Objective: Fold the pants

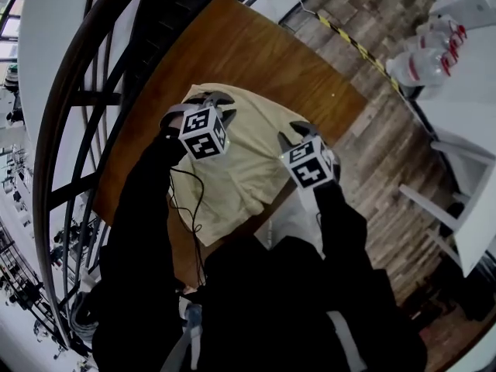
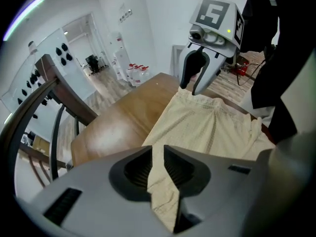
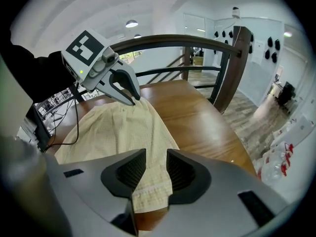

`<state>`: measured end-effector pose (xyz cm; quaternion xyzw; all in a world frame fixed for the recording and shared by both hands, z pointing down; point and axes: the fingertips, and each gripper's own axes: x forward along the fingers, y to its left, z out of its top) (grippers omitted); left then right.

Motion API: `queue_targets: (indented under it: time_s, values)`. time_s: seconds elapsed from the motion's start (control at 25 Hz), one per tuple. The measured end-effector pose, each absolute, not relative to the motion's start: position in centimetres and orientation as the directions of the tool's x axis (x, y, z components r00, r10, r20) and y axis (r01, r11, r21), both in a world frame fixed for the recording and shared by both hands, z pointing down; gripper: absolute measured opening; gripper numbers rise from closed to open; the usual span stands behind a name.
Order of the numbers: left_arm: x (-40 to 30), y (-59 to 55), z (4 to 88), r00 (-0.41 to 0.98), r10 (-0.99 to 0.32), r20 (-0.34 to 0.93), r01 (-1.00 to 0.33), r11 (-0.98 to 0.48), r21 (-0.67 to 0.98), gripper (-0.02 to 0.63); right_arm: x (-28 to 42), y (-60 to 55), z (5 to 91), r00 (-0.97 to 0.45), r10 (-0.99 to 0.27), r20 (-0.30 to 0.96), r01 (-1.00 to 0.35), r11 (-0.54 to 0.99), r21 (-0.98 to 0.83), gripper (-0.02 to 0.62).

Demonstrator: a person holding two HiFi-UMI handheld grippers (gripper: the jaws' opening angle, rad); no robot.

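**Pants flat on the table, a gripper at each far corner**

Black sleeves reach forward, and both grippers point steeply down. The left gripper has its jaws slightly apart, with a strip of the pale yellow cloth in the gap. The right gripper has its jaws wide apart over the hem. Beyond them the cloth lies spread on the brown wooden table.

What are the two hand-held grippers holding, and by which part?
Nothing firmly, it seems. The left hand-held gripper and the right hand-held gripper stand open, an edge of the pants loose between each one's jaws.
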<state>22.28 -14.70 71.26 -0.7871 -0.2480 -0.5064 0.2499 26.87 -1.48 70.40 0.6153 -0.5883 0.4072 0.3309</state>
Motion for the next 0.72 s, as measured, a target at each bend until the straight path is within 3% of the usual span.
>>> queue_targets:
  time_s: [0.24, 0.72]
  values:
    - [23.2, -14.8, 73.6, 0.238, 0.189, 0.953, 0.741, -0.669, -0.052, 0.060, 28.3, -2.1, 71.6, -0.073, -0.399, 0.914, -0.992, -0.066, -0.108, 0.114]
    - [25.3, -17.6, 77.3, 0.142, 0.167, 0.976, 0.823, -0.567, -0.023, 0.080, 31.3, -3.2, 75.1, -0.077, -0.329, 0.941, -0.997, 0.029, -0.071, 0.114]
